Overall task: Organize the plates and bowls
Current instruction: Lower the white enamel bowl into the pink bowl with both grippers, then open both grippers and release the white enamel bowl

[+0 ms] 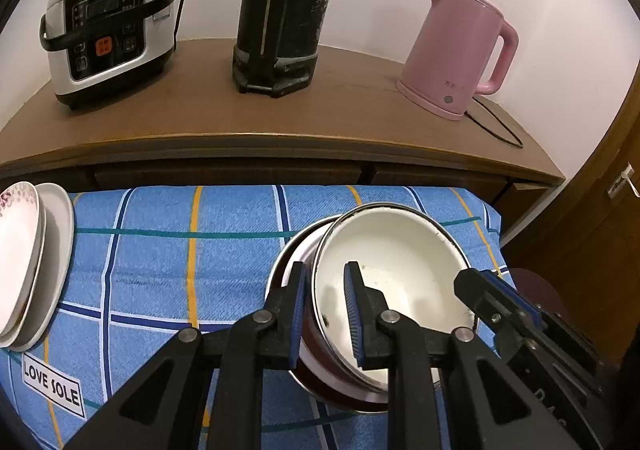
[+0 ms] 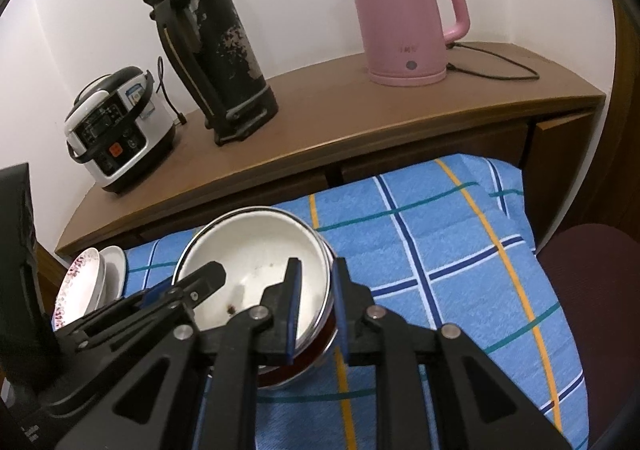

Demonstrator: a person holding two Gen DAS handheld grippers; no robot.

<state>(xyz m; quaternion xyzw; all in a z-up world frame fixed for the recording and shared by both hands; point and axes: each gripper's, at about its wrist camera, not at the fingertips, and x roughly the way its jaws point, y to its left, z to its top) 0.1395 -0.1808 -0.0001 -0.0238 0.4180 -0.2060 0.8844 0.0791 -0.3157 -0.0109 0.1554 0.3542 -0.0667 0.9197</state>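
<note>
Left tool (image 1: 326,314) and right tool (image 2: 316,310) angled downward, each clamped on opposite rims of the white bowl (image 1: 396,258)

right gripper (image 2: 316,302) is pinched on the rim of the white enamel bowl (image 2: 256,250), nested in a steel bowl (image 2: 316,360) on the blue plaid cloth (image 2: 440,270).

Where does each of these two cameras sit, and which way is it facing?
Left wrist view: rides the left gripper, looking down along its fingers at the white bowl, whose rim they clamp; the right gripper shows too.
Right wrist view: rides the right gripper, clamping the same bowl's opposite rim; the left gripper shows.
Shared: bowl, blue checked cloth, plates, rice cooker, black flask, pink kettle.
</note>
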